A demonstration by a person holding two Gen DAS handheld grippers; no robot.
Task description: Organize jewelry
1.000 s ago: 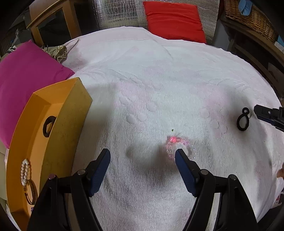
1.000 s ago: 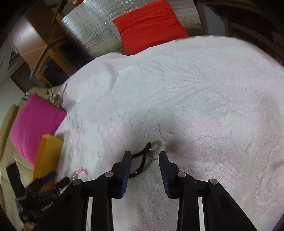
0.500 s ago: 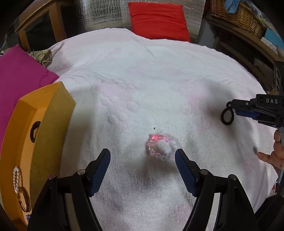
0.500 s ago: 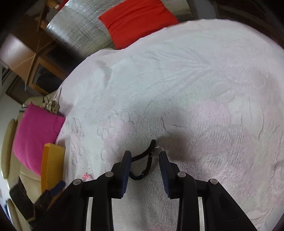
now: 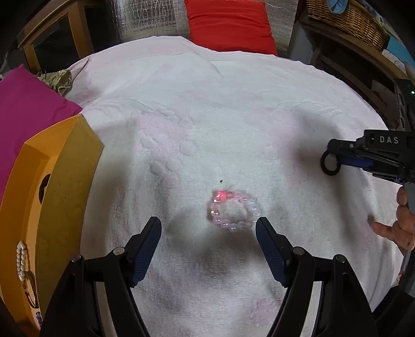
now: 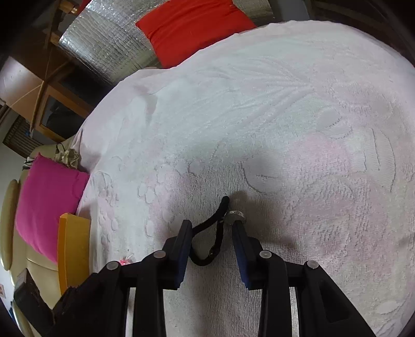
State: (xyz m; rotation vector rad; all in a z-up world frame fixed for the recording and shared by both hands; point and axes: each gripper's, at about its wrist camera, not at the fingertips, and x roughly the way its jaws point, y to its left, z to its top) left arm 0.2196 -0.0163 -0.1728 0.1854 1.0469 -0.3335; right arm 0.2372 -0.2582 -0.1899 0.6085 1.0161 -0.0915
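Note:
A pink and clear bead bracelet (image 5: 232, 210) lies on the white towel just ahead of my open left gripper (image 5: 208, 226), nearer its right finger. An orange tray (image 5: 55, 191) at the left holds a pearl bracelet (image 5: 21, 259) and other pieces. My right gripper (image 6: 212, 226) has its fingers around a black cord loop (image 6: 213, 234) with a small metal piece (image 6: 234, 216) by its right fingertip; the loop pokes out past the tips in the left wrist view (image 5: 329, 162). The fingers are part closed with the cord between them.
A magenta cushion (image 5: 28, 109) lies behind the tray at the left. A red cushion (image 5: 229, 24) sits at the towel's far edge. A wicker basket (image 5: 347, 18) stands on a shelf at the far right. A hand (image 5: 400, 225) holds the right gripper.
The left gripper has drawn back and shifted, so the bead bracelet now lies between and ahead of its fingers. The right gripper has closed in around the black cord loop.

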